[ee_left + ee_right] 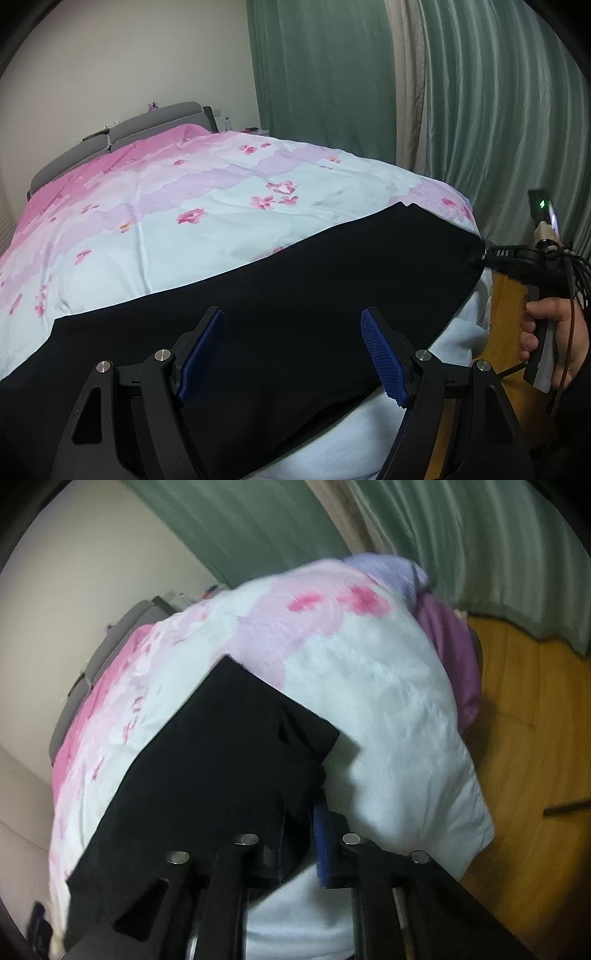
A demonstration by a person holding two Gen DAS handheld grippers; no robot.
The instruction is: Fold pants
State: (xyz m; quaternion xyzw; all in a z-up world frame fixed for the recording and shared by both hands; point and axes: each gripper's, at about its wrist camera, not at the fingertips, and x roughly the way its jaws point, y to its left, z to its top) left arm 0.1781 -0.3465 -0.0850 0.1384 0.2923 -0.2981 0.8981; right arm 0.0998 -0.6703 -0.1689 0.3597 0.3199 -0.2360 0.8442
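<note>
A bed (pixel 55 173) with a grey headboard is covered by a floral quilt (pixel 207 192) in pink, lilac and pale blue. Black pants (pixel 314 295) are spread flat across the quilt's near end, reaching its right-hand edge above a wooden floor (pixel 524 716).

A home bedroom, shown by a bed (pixel 207 206) under a pink-and-white flowered quilt (pixel 166 236), a grey padded headboard (pixel 155 123) against a plain pale wall (pixel 122 55), long green curtains (pixel 480 92), and a wooden floor (pixel 535 709) alongside.
</note>
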